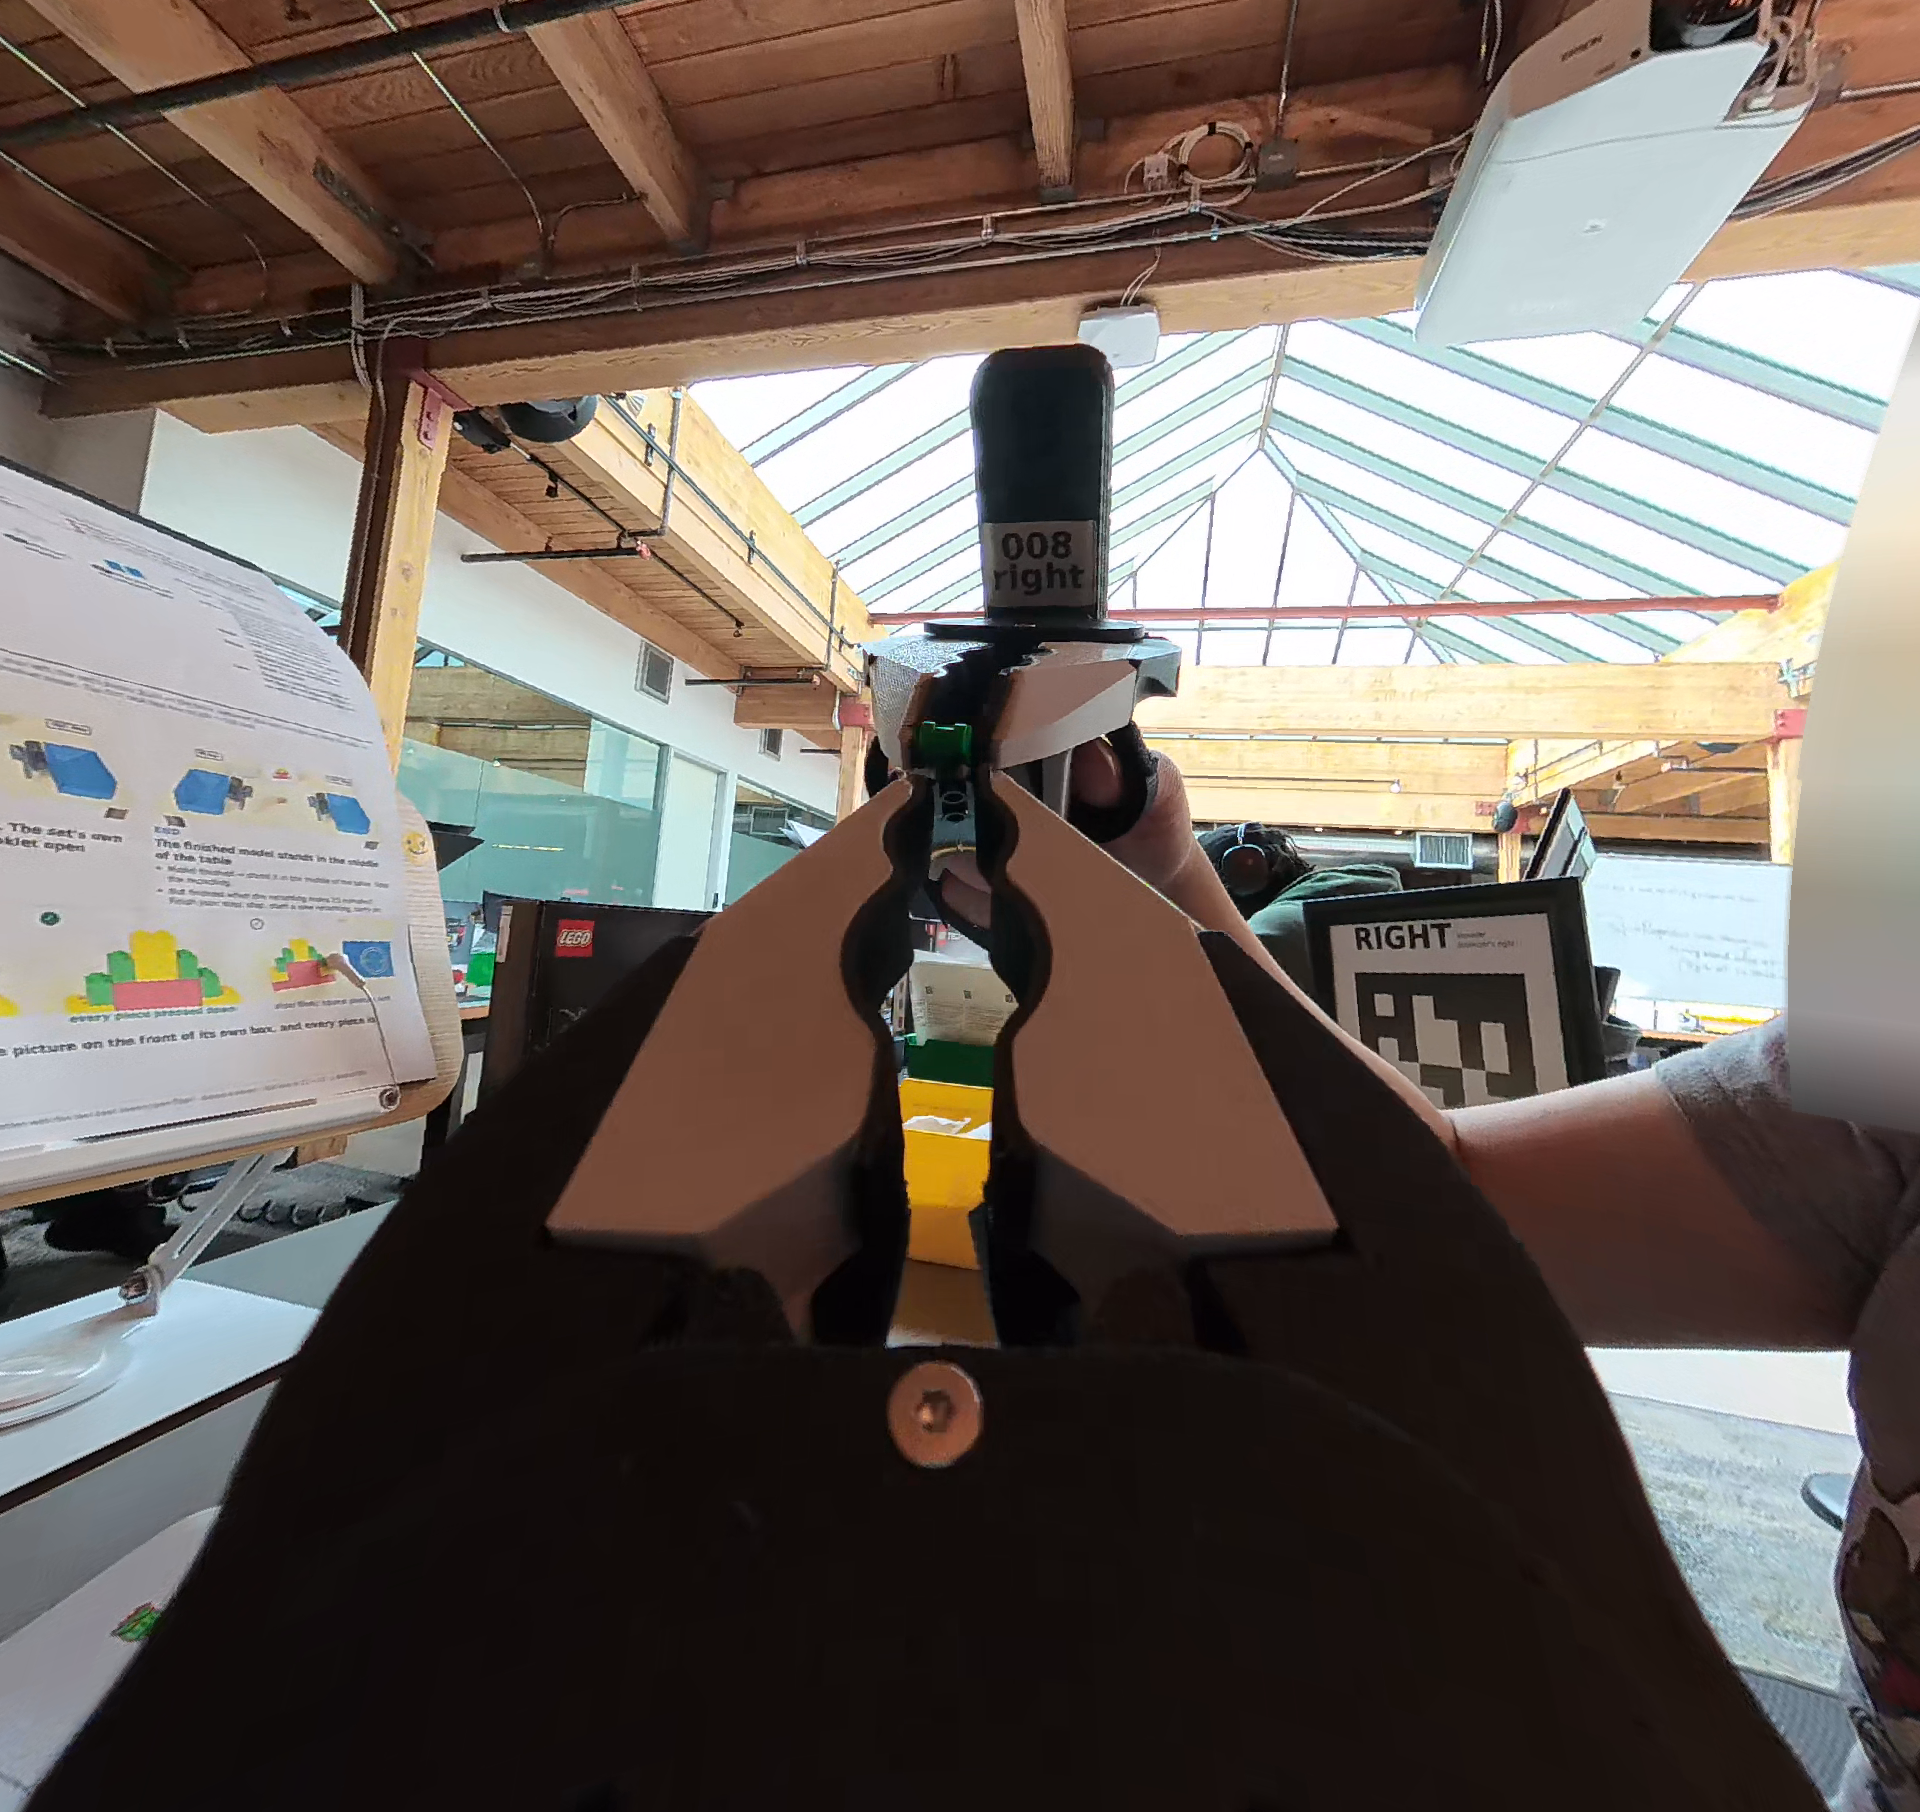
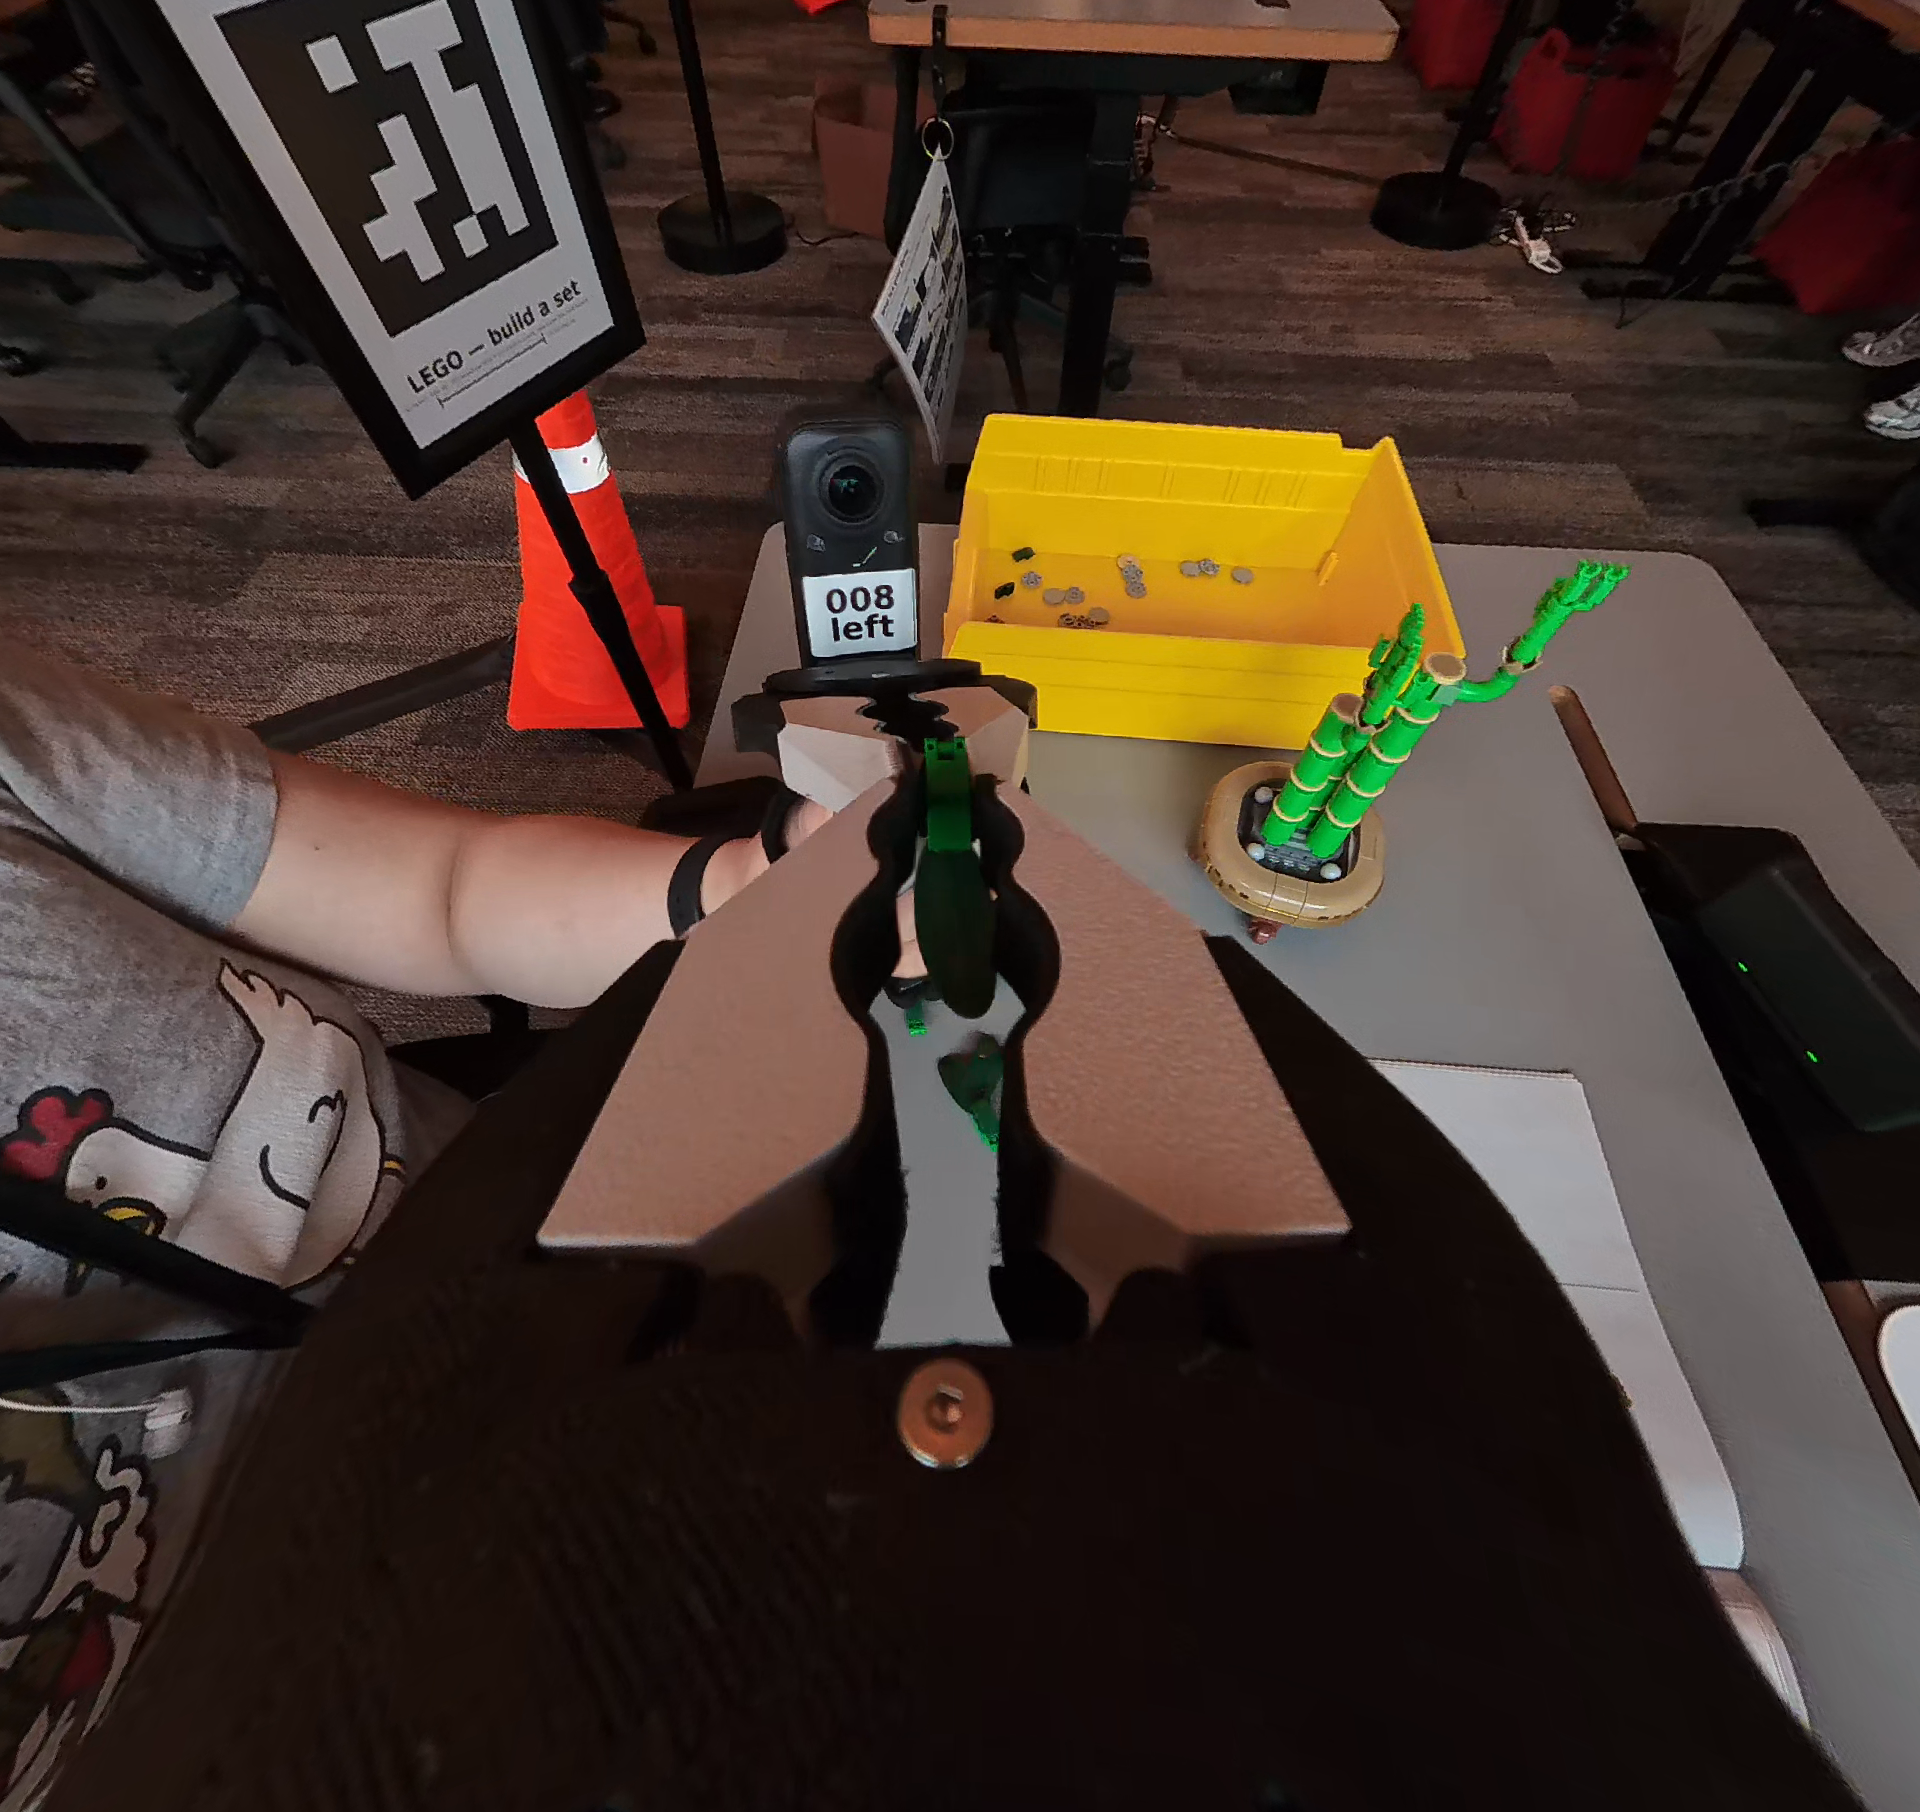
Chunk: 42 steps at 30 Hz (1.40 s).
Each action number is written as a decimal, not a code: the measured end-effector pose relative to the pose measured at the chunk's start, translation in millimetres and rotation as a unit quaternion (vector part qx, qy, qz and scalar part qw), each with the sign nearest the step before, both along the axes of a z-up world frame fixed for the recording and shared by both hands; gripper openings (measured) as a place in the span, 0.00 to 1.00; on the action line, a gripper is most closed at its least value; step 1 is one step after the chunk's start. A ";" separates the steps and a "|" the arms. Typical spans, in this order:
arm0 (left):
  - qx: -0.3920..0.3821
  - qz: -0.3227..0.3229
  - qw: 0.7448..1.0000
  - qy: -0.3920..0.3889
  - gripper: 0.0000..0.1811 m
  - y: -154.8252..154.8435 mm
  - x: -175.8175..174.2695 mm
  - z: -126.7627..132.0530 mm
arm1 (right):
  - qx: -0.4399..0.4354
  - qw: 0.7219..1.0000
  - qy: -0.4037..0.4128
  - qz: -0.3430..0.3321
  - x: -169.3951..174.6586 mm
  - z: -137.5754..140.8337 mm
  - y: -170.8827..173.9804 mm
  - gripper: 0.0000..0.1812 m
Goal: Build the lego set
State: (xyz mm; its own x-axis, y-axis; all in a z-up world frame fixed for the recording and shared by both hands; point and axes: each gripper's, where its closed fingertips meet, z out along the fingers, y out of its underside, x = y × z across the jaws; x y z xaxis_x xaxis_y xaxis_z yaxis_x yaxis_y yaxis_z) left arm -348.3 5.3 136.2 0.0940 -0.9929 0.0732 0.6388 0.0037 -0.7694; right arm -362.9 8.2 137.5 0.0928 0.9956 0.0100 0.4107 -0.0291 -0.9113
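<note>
Lego bamboo plant [image 2: 1340, 786] mostly built, standing near the desk [image 2: 1507, 941] far edge beside a yellow parts bin [image 2: 1174, 557].

Framed marker signs [image 2: 343, 152] and gripper tags carry writing. Left gripper [image 1: 943, 796] and right gripper [image 2: 948, 806], raised, together clench a green leaf piece [image 2: 951, 889]; loose pieces remain.

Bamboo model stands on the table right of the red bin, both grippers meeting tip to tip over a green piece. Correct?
Not quite: the bin is yellow, not red, as the right wrist view shows. The rest holds: the bamboo model stands on the table to its right, and the left gripper meets the right gripper over the green piece.
</note>
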 end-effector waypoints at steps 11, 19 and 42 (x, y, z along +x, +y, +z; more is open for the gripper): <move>-0.061 -0.085 0.993 -0.059 0.03 5.9 -13.2 4.6 | 0.411 0.911 -0.002 -0.032 9.4 16.6 -8.2 0.27; -0.087 -0.085 0.992 -0.044 0.03 12.6 -2.3 -2.6 | 0.599 0.786 -0.103 -0.117 -4.3 -4.7 9.9 0.15; -0.079 -0.073 0.994 -0.030 0.03 13.3 1.0 -4.9 | 0.579 0.794 -0.133 -0.129 0.3 -9.9 13.3 0.06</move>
State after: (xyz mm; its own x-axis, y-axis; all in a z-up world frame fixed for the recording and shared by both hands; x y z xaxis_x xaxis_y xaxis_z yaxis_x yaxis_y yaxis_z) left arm -347.3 18.7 131.4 -0.0585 -0.9714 0.2301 0.6682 -0.2094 -0.7139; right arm -362.6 21.5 127.6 0.1342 0.2537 0.9579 0.7091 0.6506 -0.2716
